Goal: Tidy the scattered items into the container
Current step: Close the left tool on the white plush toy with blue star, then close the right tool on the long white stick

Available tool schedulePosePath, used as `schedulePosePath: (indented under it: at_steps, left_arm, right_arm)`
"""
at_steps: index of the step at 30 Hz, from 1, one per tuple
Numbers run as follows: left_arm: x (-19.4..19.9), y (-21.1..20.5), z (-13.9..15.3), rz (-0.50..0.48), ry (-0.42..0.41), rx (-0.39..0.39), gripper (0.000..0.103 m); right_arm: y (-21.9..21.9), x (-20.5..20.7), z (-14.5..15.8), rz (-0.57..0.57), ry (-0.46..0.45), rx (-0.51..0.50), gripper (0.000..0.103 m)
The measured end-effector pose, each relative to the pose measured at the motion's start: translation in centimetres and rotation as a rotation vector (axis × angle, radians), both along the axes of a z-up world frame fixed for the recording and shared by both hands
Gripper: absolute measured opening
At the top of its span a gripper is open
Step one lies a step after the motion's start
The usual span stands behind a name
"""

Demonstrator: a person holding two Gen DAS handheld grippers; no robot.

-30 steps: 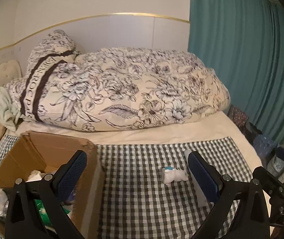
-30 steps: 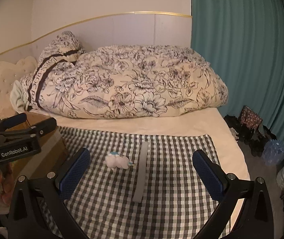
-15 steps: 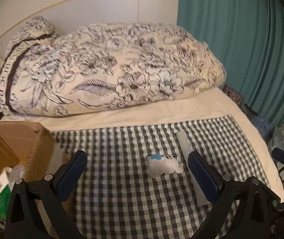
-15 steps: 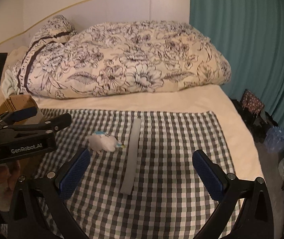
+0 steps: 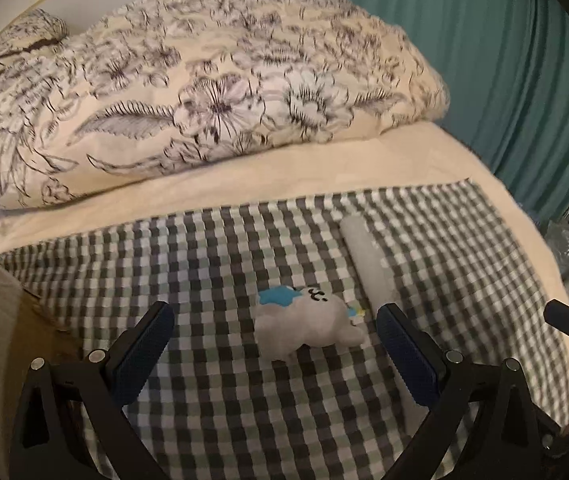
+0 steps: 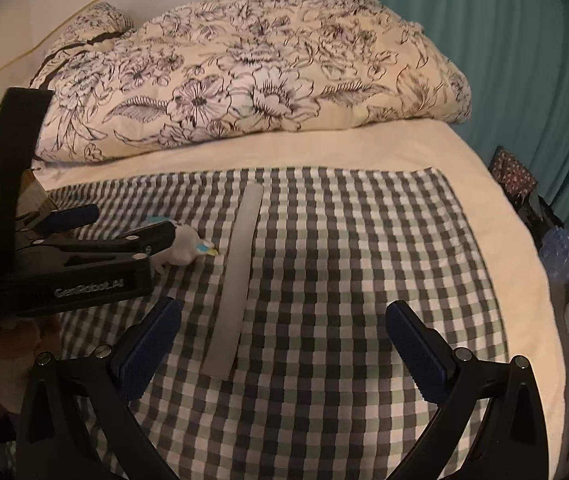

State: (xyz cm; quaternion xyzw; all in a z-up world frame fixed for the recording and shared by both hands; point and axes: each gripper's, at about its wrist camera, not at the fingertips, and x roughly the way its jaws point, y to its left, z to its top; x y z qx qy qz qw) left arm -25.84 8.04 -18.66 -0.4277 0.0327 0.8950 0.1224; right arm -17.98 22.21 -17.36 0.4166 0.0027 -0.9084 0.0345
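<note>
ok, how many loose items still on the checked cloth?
2: a small plush toy between the left gripper's open fingers, and a long grey strip lying just right of it. None visibly hidden.

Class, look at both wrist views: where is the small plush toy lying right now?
The plush toy lies on the checked cloth, between the open fingers of the left gripper. The long grey strip lies just to its right.
</note>
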Motion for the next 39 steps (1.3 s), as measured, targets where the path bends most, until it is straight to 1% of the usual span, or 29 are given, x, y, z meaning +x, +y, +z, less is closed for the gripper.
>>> schedulePosePath:
  at_steps: [3, 7, 13, 15, 17, 18, 19, 25, 29, 32, 34, 35, 36, 38, 39]
  left_arm:
    - [-1.0, 0.1, -1.5, 0.007, -0.031, -0.004, 0.103]
    - [-1.9, 0.3, -3.1, -0.005, -0.069, 0.017, 0.103]
    - [-2.3, 0.9, -4.4, -0.03, -0.084, -0.005, 0.103]
    - [-2.3, 0.4, -4.6, -0.016, -0.09, -0.002, 0.097]
    - [-2.5, -0.2, -4.8, 0.005, -0.112, -0.01, 0.074]
    - [-2.5, -0.5, -4.8, 0.014, -0.115, -0.015, 0.07]
    - [-2.5, -0.8, -4.6, 0.018, -0.116, -0.018, 0.062]
    - [-2.0, -2.5, -4.4, 0.037, -0.131, -0.043, 0.062]
    - [-1.8, -3.6, -4.0, 0.065, -0.132, -0.029, 0.062]
    - [-1.4, -4.2, -3.4, 0.072, -0.118, -0.026, 0.062]
    - [-1.2, -4.4, -2.9, 0.075, -0.107, -0.028, 0.062]
    - [-1.2, -4.5, -2.7, 0.076, -0.101, -0.027, 0.062]
    - [-1.2, -4.4, -2.4, 0.077, -0.095, -0.025, 0.062]
    - [-1.0, -4.4, -1.9, 0.077, -0.084, -0.022, 0.062]
    - [-0.8, -4.5, -1.6, 0.077, -0.078, -0.022, 0.062]
  right_arm:
    - [-0.1, -0.6, -1.1, 0.02, -0.022, -0.008, 0.099]
    - [-0.6, -1.5, -2.3, 0.045, -0.046, -0.005, 0.096]
    - [-0.8, -2.3, -3.2, 0.061, -0.073, -0.015, 0.092]
    - [-1.1, -2.5, -3.3, 0.07, -0.078, -0.017, 0.092]
    - [-1.4, -2.6, -3.4, 0.08, -0.084, -0.017, 0.092]
    - [-1.5, -2.7, -3.5, 0.085, -0.086, -0.016, 0.092]
    - [-1.8, -2.8, -3.6, 0.09, -0.088, -0.014, 0.092]
    - [-2.8, -3.9, -4.2, 0.082, -0.089, -0.012, 0.092]
    - [-3.3, -4.1, -4.9, 0.086, -0.09, -0.013, 0.092]
    - [-3.5, -4.1, -5.6, 0.075, -0.1, 0.017, 0.09]
    - [-3.6, -4.0, -5.7, 0.061, -0.095, 0.053, 0.074]
    - [-3.6, -3.9, -5.6, 0.05, -0.091, 0.068, 0.055]
    - [-3.4, -3.9, -5.5, 0.041, -0.089, 0.073, 0.046]
    - [-3.1, -4.0, -5.4, 0.038, -0.094, 0.065, 0.026]
    - [-3.0, -4.0, -5.3, 0.043, -0.097, 0.057, 0.018]
